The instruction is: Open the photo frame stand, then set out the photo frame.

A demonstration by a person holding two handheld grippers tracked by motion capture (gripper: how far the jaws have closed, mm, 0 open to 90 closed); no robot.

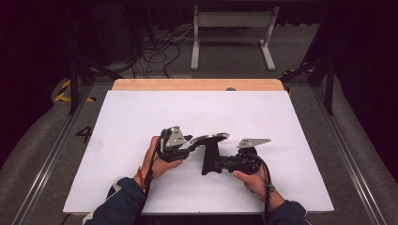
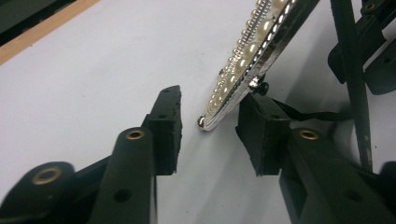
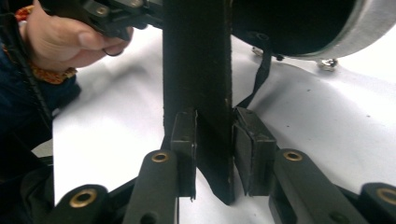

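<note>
Mirror with its pearl rim sits mid-frame on my table; left gripper fingers loose around its edge, right gripper fingers clamping its black stand.

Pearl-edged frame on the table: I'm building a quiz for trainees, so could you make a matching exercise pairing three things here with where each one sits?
Things:
1. pearl-edged rim
2. black stand
3. wooden strip

Places:
A. along the far edge, beyond the white sheet
B. its tip between the open jaws of the left hand-held gripper
C. between the pads of the right hand-held gripper

Pairs: 1-B, 2-C, 3-A
</note>
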